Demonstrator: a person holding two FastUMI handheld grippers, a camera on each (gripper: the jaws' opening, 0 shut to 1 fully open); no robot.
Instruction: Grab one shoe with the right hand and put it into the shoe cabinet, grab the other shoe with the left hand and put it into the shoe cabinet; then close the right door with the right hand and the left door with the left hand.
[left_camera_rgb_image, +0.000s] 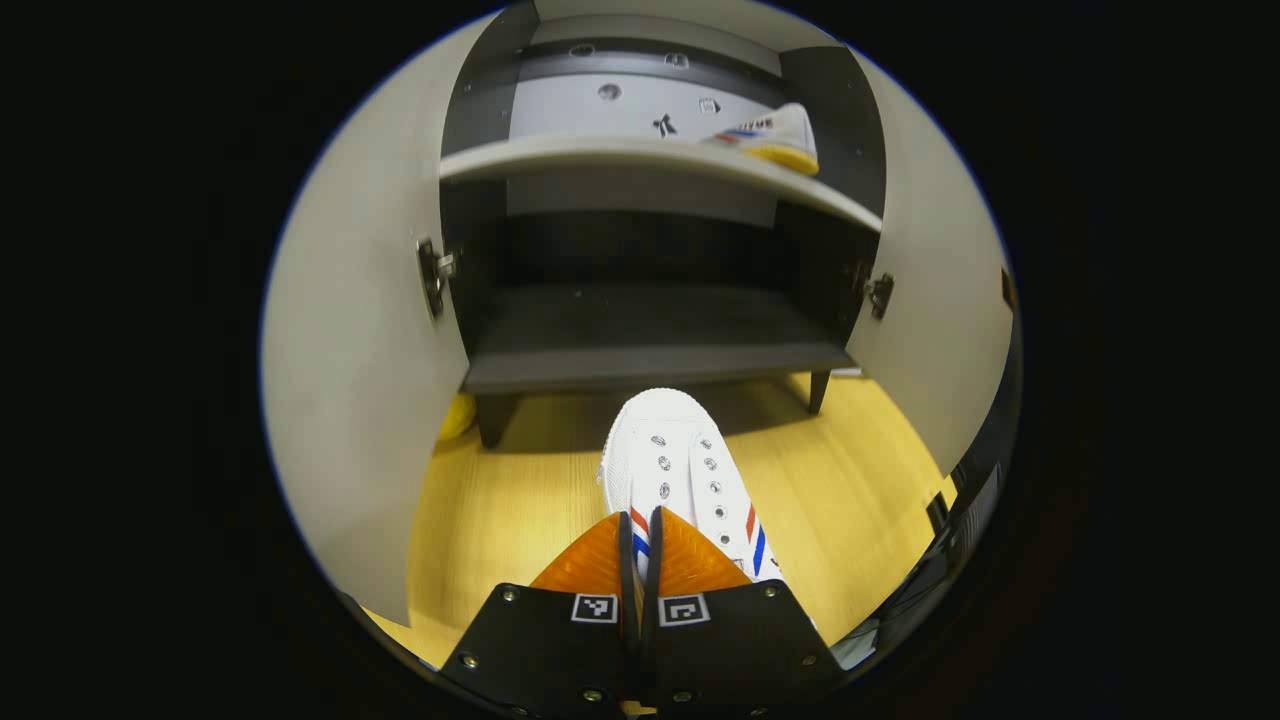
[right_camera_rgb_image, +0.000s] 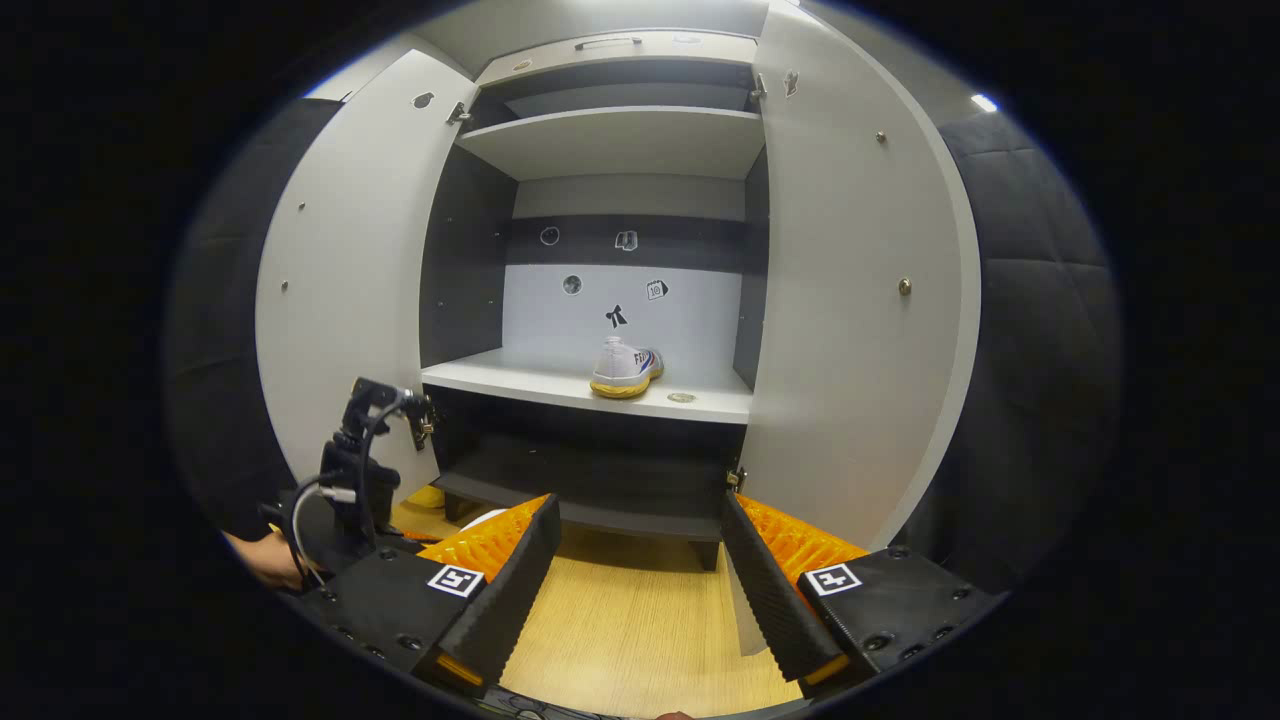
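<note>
Right now the left claw (left_camera_rgb_image: 640, 530) is clamped on the heel end of a white shoe (left_camera_rgb_image: 680, 470), its fingers nearly together with the shoe's edge pinched between them. That shoe points toe-first toward 12 o'clock, at the cabinet (left_camera_rgb_image: 640, 340), and sits low over the wooden floor (left_camera_rgb_image: 520, 500), just short of the dark bottom shelf (left_camera_rgb_image: 650, 325). Whether its sole touches the floor I cannot tell.

The second shoe (right_camera_rgb_image: 625, 370) already stands on the pale middle shelf (right_camera_rgb_image: 560, 385), toward the right side; in the left gripper view it shows at about 1 o'clock, its yellowish sole at the shelf's front edge.

Both doors stand wide open: the left door (right_camera_rgb_image: 340, 290) swung out at 9 o'clock, the right door (right_camera_rgb_image: 860, 300) at 3 o'clock. A few small stickers (right_camera_rgb_image: 616, 316) dot the back panel above the middle shelf.

The right claw (right_camera_rgb_image: 635, 570) hangs open and holds nothing, its two fingers spread well apart in front of the bottom shelf. In the right gripper view the other gripper, with its cable and a hand (right_camera_rgb_image: 262, 565) behind it, sits low at 8 o'clock beside the left door.
</note>
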